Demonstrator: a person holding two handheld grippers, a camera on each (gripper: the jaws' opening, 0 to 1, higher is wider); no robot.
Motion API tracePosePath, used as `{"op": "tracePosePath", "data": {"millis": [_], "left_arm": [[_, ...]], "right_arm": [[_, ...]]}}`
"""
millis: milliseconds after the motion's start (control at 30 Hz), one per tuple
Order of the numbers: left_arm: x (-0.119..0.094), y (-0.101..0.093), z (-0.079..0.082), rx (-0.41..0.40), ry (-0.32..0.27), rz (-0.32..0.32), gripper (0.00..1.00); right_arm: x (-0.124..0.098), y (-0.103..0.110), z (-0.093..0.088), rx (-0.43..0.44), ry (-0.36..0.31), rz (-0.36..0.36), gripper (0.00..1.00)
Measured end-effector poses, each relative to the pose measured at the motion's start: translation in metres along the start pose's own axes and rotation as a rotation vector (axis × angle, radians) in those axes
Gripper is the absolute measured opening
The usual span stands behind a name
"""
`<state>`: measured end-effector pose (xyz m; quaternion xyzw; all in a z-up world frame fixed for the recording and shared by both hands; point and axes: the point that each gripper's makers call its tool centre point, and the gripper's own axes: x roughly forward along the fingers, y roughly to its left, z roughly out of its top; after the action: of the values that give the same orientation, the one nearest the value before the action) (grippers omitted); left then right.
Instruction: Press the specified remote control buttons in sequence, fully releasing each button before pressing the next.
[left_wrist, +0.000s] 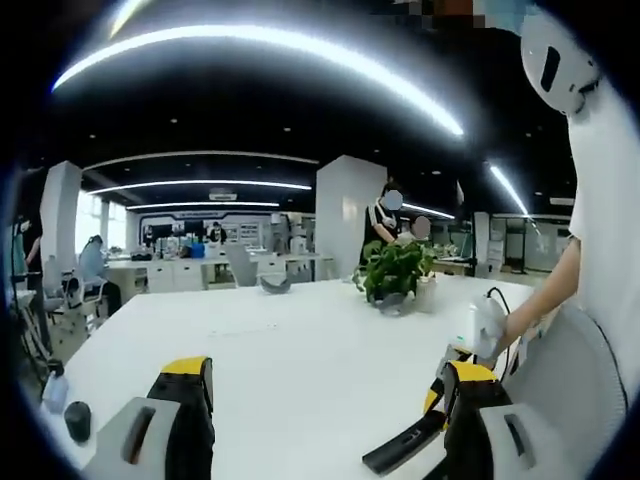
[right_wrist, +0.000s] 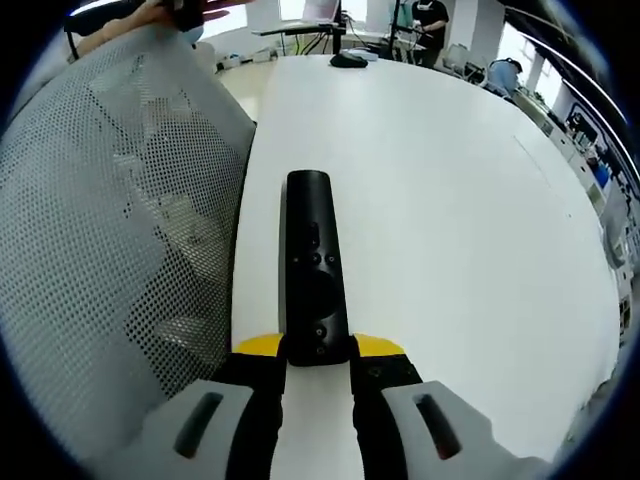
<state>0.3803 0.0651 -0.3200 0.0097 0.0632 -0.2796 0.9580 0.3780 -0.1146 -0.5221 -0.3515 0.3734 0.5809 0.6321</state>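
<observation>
Remote control (right_wrist: 316, 270): a slim black handset, shown in the right gripper view lengthwise along my right gripper (right_wrist: 318, 372), its near end clenched between my two yellow-tipped jaws and its far end pointing out over the white table (right_wrist: 450, 200). Small buttons and a round pad are visible on its upper face. Left of the remote control in this view, a grey mesh chair back (right_wrist: 120, 230) stands against the table edge. At the far end of the table lies a small dark object (right_wrist: 348, 61), too small to identify.

In the left gripper view, from left to right: a dark round object (left_wrist: 77, 420) near the table's left edge; my left gripper (left_wrist: 200, 400), whose yellow-tipped jaws stand apart with nothing between them, above the bare white table (left_wrist: 300, 350); a potted green plant (left_wrist: 395, 272) standing toward the far side; the remote control (left_wrist: 403, 448) again, held in my right gripper (left_wrist: 455, 385) entering from the right, above the table near its right edge; and my white sleeve (left_wrist: 605, 220) with a mesh chair back (left_wrist: 570, 380) at the extreme right.
</observation>
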Motion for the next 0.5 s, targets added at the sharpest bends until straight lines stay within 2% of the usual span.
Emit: {"op": "tracePosePath", "data": {"millis": [167,300,367,500], "left_arm": [[0.003,-0.008,-0.009,0.030,0.050,-0.041,1.00],[0.005,-0.016,-0.014,0.013,0.077,-0.083,1.00],[0.005,-0.017,-0.017,0.038,0.090,-0.084,1.00],[0.005,-0.019,-0.018,0.037,0.096,-0.095,1.00]], "right_arm": [[-0.002,-0.022,0.000,0.005,0.002,-0.023,0.24],[-0.003,-0.036,0.001,-0.004,0.003,-0.031,0.24],[-0.003,-0.043,0.002,-0.013,0.010,-0.038,0.24],[-0.003,-0.056,0.002,-0.020,0.014,-0.044,0.24]]}}
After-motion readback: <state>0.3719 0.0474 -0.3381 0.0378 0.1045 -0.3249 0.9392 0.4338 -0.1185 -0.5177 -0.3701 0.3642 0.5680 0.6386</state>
